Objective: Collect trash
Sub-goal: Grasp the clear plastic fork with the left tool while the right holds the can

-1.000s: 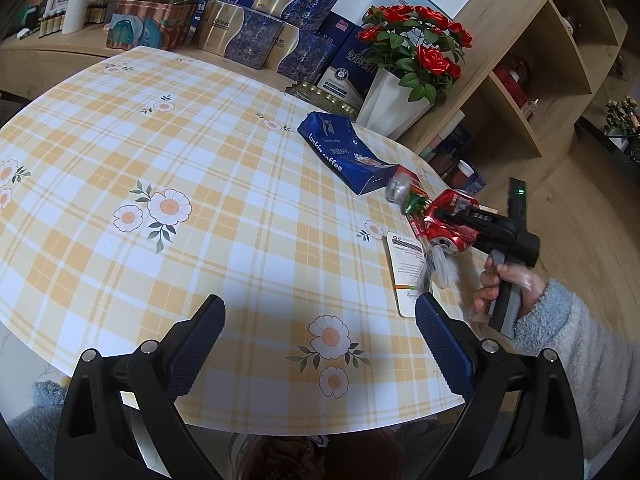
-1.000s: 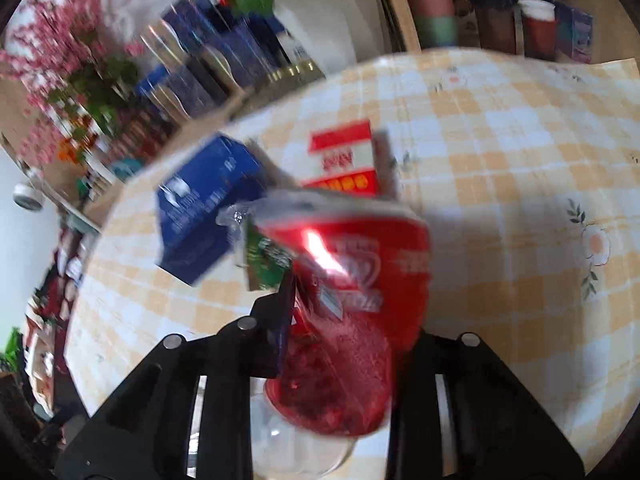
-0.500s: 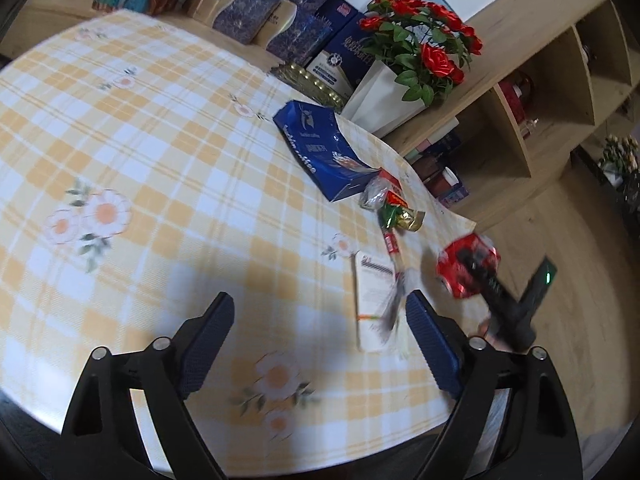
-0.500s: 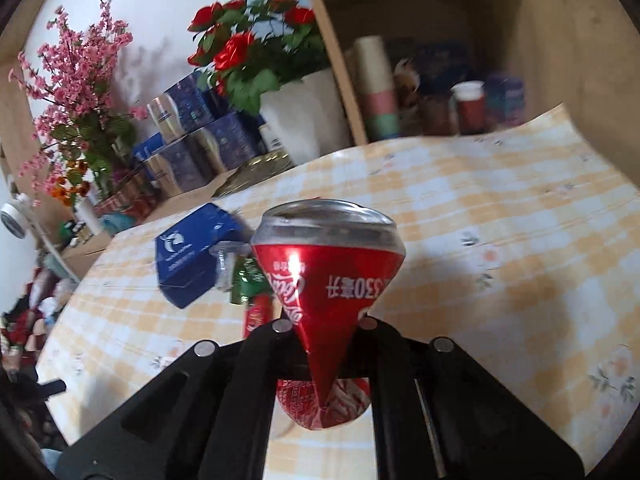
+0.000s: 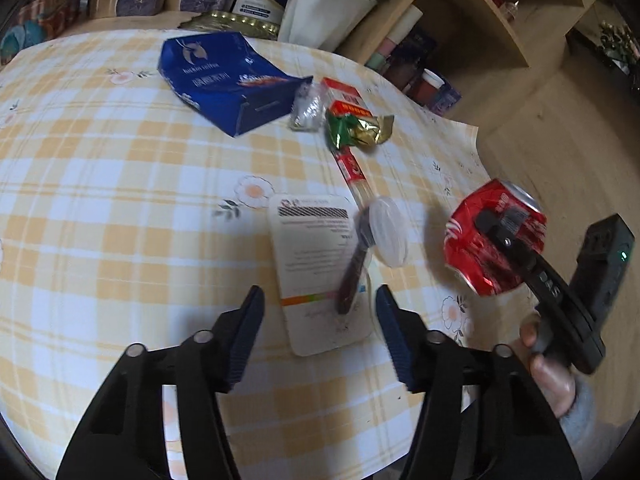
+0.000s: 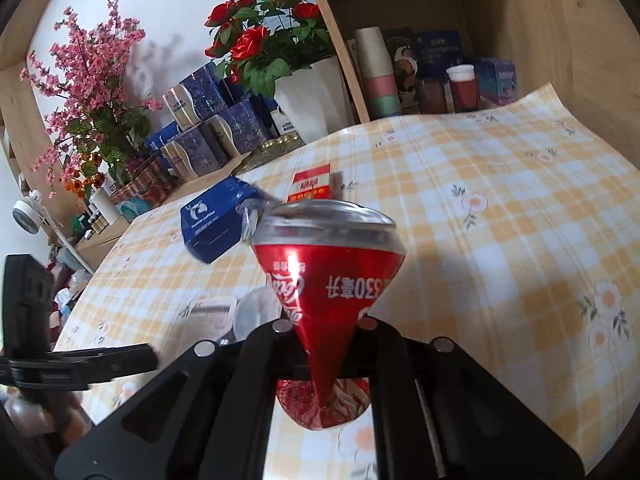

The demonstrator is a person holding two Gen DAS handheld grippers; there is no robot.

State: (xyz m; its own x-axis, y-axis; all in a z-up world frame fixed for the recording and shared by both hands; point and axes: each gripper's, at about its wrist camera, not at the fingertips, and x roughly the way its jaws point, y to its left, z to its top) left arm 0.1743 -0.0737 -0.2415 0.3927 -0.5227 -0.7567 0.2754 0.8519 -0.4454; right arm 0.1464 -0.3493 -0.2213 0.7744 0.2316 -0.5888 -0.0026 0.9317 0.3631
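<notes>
Checked table point(image 5: 100, 208): R tool point(image 6: 324, 344) crushing red can point(image 6: 328, 276); L tool point(image 5: 320, 312) closing over card point(image 5: 316, 264).

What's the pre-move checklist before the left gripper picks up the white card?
1. Right gripper jaws clamped on the crushed red can: ok, pinched flat and lifted off the table.
2. Left gripper lined up with the white card: ok, the card's near end sits between the jaws, which are closing.
3. Left jaws gripping the card: not ok, pads clear of it.
4. Card free of other items: not ok, a dark stick lies across it and a clear round lid overlaps its edge.
5. Right gripper clear of the left's path: ok, it is off to the side.
6. Trash bin in sight: cannot tell, none in either view.
</notes>
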